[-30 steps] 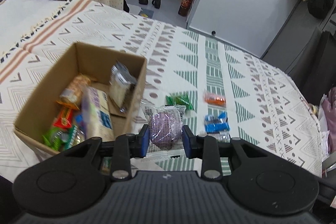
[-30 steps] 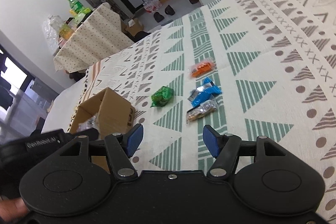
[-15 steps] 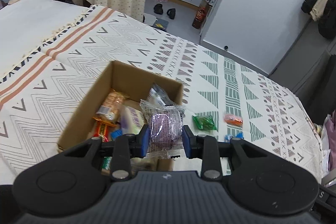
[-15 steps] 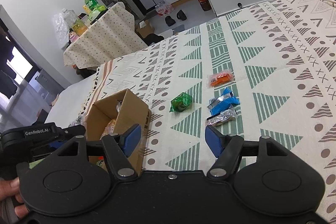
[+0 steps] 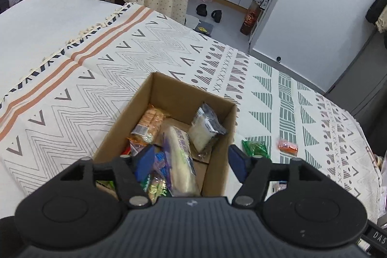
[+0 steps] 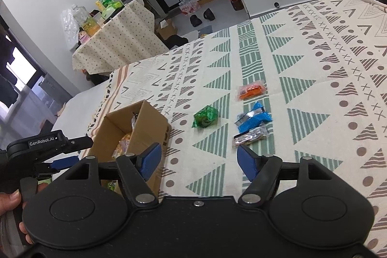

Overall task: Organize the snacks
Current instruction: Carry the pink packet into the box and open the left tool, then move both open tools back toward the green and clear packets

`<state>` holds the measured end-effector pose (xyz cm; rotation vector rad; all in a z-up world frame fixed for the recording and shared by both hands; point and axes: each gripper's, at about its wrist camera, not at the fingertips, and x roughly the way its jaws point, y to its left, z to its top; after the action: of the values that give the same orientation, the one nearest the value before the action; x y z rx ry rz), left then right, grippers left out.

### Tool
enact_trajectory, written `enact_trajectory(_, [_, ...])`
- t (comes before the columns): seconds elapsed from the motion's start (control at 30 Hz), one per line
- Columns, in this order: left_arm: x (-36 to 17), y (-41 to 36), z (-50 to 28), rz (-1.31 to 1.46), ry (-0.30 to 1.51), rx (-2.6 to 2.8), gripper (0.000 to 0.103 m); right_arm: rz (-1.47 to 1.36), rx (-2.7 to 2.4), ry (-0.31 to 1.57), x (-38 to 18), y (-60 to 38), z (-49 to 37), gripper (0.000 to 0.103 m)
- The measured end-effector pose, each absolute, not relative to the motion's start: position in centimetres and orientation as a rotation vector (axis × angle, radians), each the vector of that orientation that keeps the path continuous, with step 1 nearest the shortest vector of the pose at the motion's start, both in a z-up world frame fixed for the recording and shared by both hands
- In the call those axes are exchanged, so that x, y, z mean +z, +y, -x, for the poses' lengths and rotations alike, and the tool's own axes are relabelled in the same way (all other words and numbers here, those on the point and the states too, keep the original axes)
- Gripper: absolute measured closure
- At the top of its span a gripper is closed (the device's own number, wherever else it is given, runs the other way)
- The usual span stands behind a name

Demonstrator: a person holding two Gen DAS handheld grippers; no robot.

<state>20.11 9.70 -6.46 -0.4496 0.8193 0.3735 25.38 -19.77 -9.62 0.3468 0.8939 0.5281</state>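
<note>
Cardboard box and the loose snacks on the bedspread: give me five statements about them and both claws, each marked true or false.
1. The left claw is open and holds nothing. True.
2. The cardboard box is empty. False: several packets lie in it, among them a pack of crackers.
3. A green packet lies on the bedspread outside the box. True.
4. The right claw is shut on the blue packet. False: it is open, and the blue packet lies on the bedspread.
5. The orange packet lies inside the box. False: it lies on the bedspread beyond the blue packet.
</note>
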Motion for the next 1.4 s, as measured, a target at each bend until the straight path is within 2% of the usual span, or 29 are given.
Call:
enact_trajectory(0.6, [-6.4, 3.3, -23.8, 0.404, 0.841, 0.23, 0.035, -0.361, 0.498, 0.946, -11.2, -22.4, -28.1, 0.033])
enact_trajectory(0.9, [-7.9, 1.5, -25.8, 0.389, 0.862, 0.188, 0.035, -0.451, 0.478, 1.018, -13.9, -22.2, -30.1, 0.052])
enact_trajectory(1.07, [-9.1, 0.7, -26.9, 0.378, 0.87, 0.174, 0.036, -0.456, 0.468, 1.052, -15.2, -21.6, -31.0, 0.055])
enact_trajectory(1.2, [-10.3, 0.4, -28.0, 0.393, 0.886, 0.155, 0.038, -0.471, 0.469, 1.082, -16.2, -21.1, -31.7, 0.062])
enact_trajectory(1.4, [-11.9, 0.2, -29.5, 0.404, 0.906, 0.141, 0.038, -0.487, 0.439, 1.122, -18.0, -20.3, -33.4, 0.062])
